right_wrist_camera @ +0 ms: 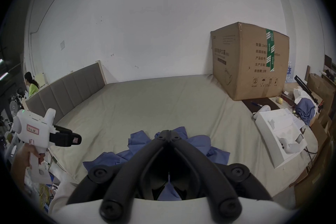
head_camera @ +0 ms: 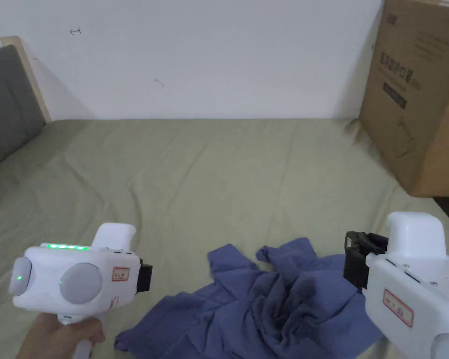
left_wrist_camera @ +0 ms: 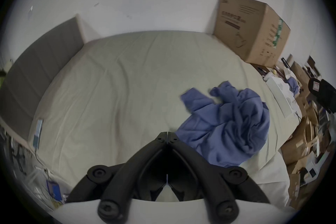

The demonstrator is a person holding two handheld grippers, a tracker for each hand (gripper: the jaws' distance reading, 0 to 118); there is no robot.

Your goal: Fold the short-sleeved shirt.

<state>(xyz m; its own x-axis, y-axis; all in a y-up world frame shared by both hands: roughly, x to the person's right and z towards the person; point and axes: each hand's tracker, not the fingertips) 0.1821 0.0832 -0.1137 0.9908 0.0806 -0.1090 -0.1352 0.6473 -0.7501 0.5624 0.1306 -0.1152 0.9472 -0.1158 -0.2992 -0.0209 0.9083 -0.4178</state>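
A blue short-sleeved shirt (head_camera: 265,304) lies crumpled in a heap on the olive bed sheet (head_camera: 209,177), near the front edge. In the left gripper view the shirt (left_wrist_camera: 229,128) sits to the right of my left gripper (left_wrist_camera: 167,134), whose jaws are shut on nothing, above bare sheet. My right gripper (right_wrist_camera: 169,133) hovers over the shirt (right_wrist_camera: 138,140) with its jaws shut and empty. In the head view the left gripper (head_camera: 146,276) is held left of the shirt and the right gripper (head_camera: 352,259) at its right edge.
A large cardboard box (head_camera: 420,103) stands on the bed's back right corner. A grey padded headboard (head_camera: 8,103) runs along the left. A white foam tray (right_wrist_camera: 280,135) and clutter lie beyond the bed's right side. A person (right_wrist_camera: 31,84) sits far off.
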